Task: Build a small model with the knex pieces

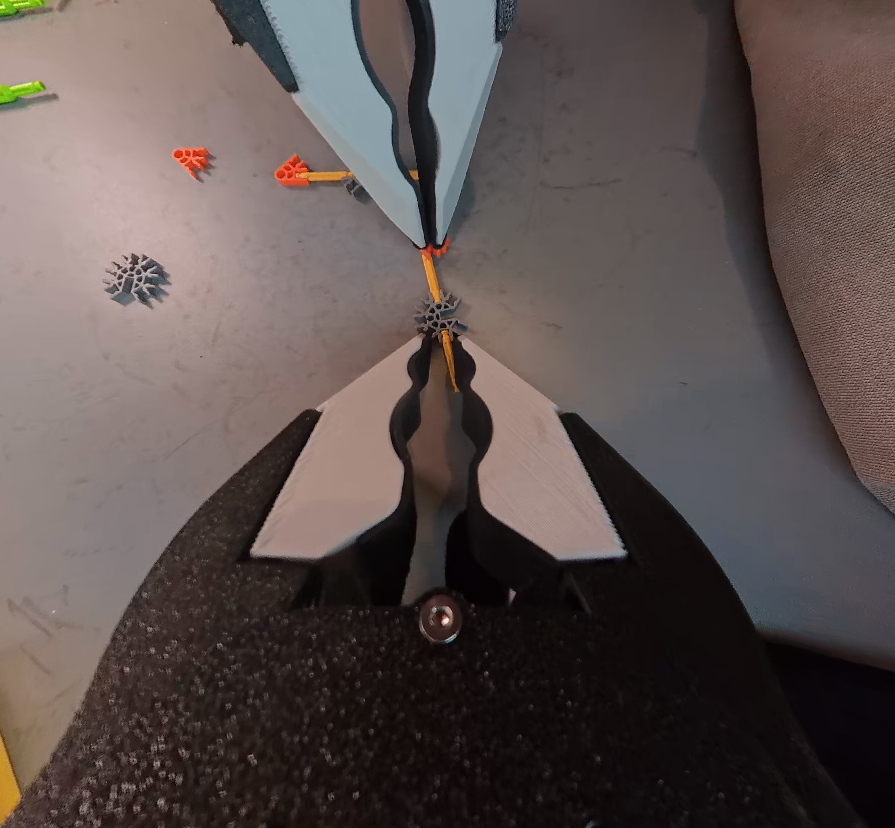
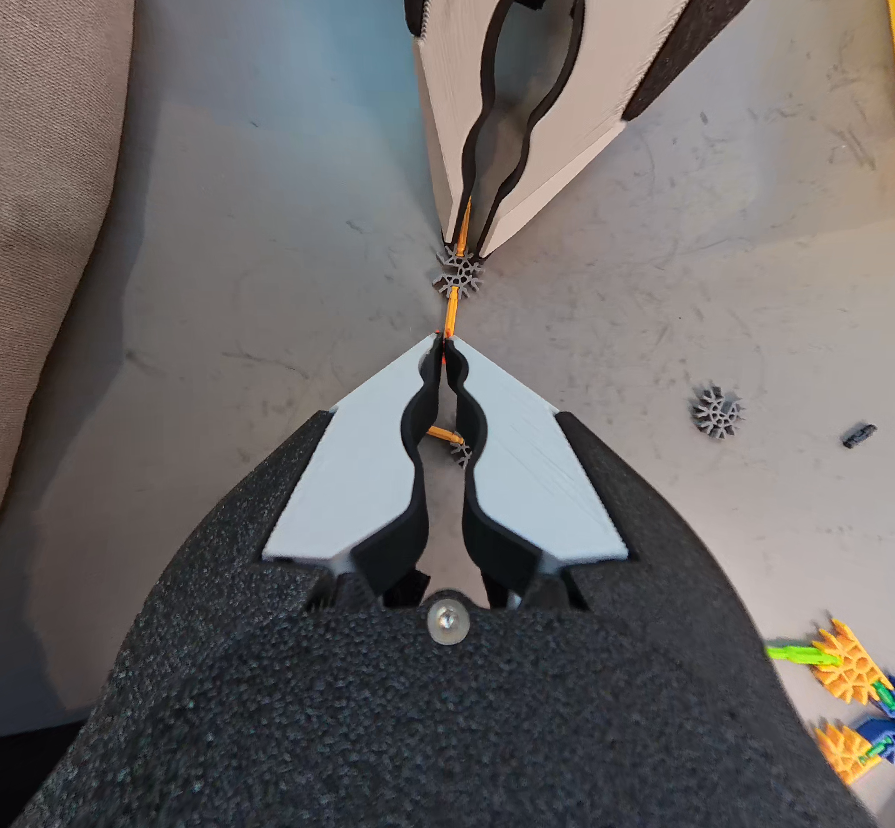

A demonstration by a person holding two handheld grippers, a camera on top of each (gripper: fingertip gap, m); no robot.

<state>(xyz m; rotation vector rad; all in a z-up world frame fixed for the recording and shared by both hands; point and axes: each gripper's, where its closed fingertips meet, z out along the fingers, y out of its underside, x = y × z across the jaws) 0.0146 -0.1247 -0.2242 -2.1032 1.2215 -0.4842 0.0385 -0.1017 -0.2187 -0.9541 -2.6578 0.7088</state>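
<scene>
A small assembly hangs between my two gripper tips above the grey table: an orange connector, a yellow rod, a grey snowflake connector and a second yellow rod. My left gripper is shut on the second rod just behind the grey connector. My right gripper comes in from the top, shut on the orange connector. In the right wrist view my right gripper pinches the orange connector, with the rod, grey connector and left gripper beyond.
Loose parts lie on the table: an orange connector, an orange connector on a yellow rod, a grey snowflake connector, green rods, a small black piece, yellow connectors. Brown fabric borders one side. Some 4 cm of space lies between my two pairs of fingers.
</scene>
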